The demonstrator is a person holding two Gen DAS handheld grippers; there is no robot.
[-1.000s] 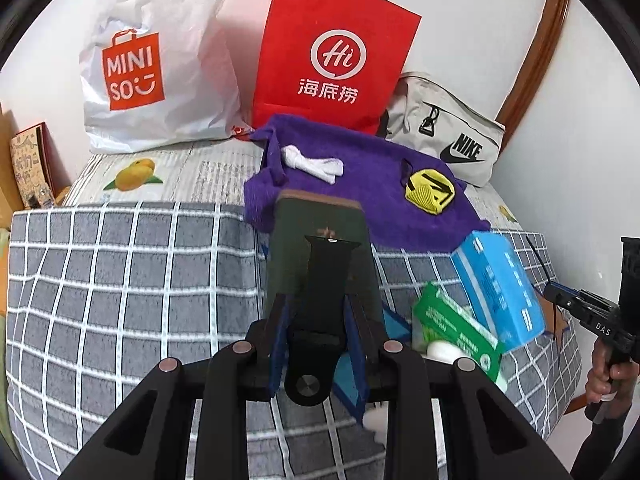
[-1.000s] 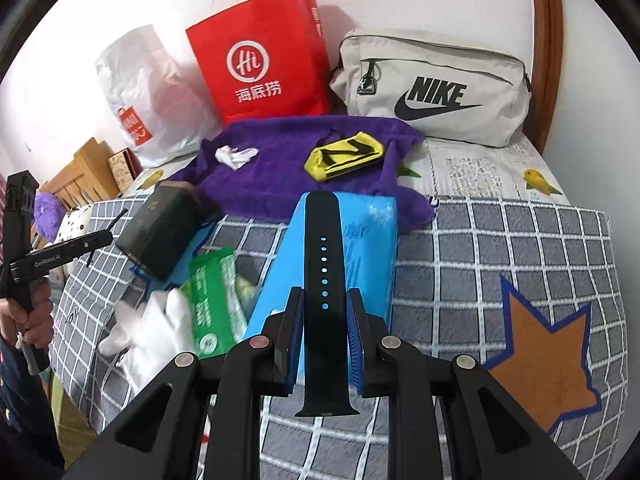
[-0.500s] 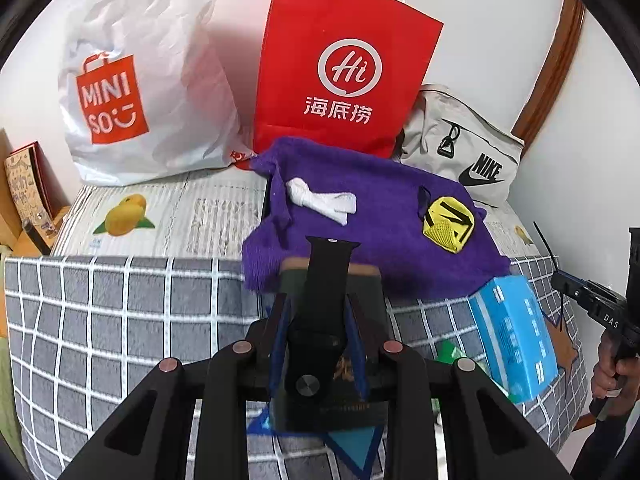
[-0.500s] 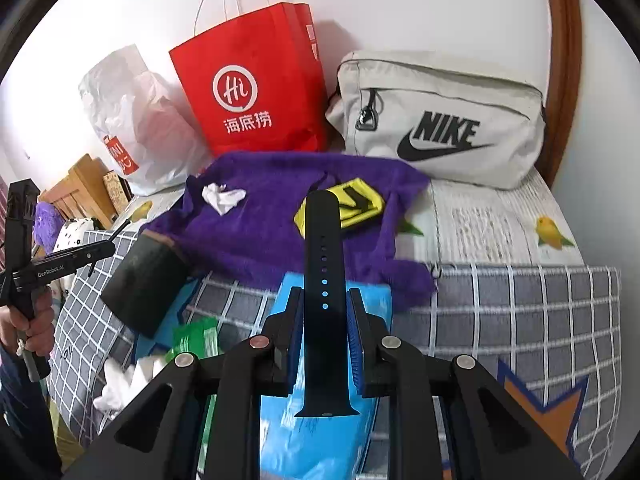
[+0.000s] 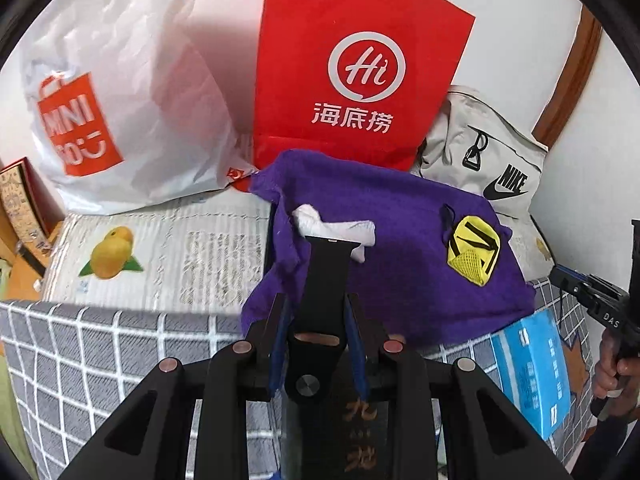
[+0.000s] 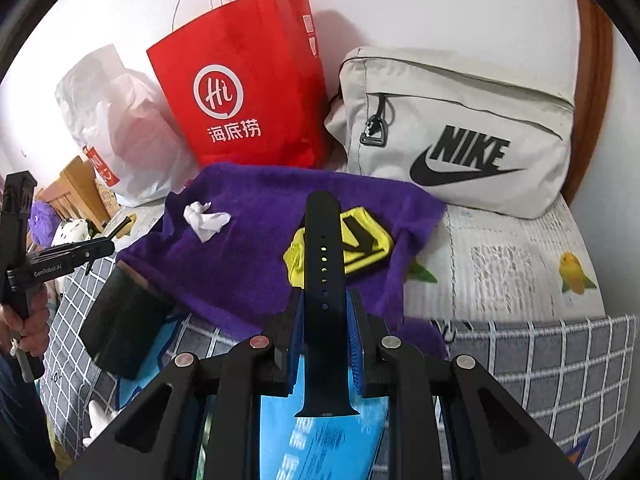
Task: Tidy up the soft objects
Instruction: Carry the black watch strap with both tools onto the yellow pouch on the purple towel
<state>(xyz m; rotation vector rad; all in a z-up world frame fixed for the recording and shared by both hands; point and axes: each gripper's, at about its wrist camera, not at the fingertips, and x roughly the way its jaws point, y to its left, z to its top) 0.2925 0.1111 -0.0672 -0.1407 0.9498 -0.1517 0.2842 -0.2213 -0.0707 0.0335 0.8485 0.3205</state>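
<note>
- Strap halves: the left gripper (image 5: 316,324) is clamped on the short half (image 5: 326,276) with the stud, and the right gripper (image 6: 323,320) is clamped on the long half (image 6: 322,264) with the holes. Both are held in the air over the bed, above the near edge of the purple cloth (image 6: 260,216).
- Slip risk: each half is pinched low down, with most of its length standing free past the pads. A slack squeeze or a quick tilt could let it slide out (rubbery straps bend rather than resist).
- Lost landing: a dropped half would likely fall on the checked cover (image 5: 100,344) near the bed's front edge, or onto the blue pack (image 6: 320,440) under the right gripper, and could slide off from there.
- Snagging: the cloth is rumpled, with a white wad (image 5: 336,230) and a yellow pouch (image 5: 474,254) on it. A half set down carelessly could drag the folds or nudge these.
- Collision: the dark box (image 6: 120,324) lies at the cloth's near left corner, close below the left gripper, so a low sweep could knock it.
- Crossing: both grippers aim at the same cloth, so they could bump if they come in together.
</note>
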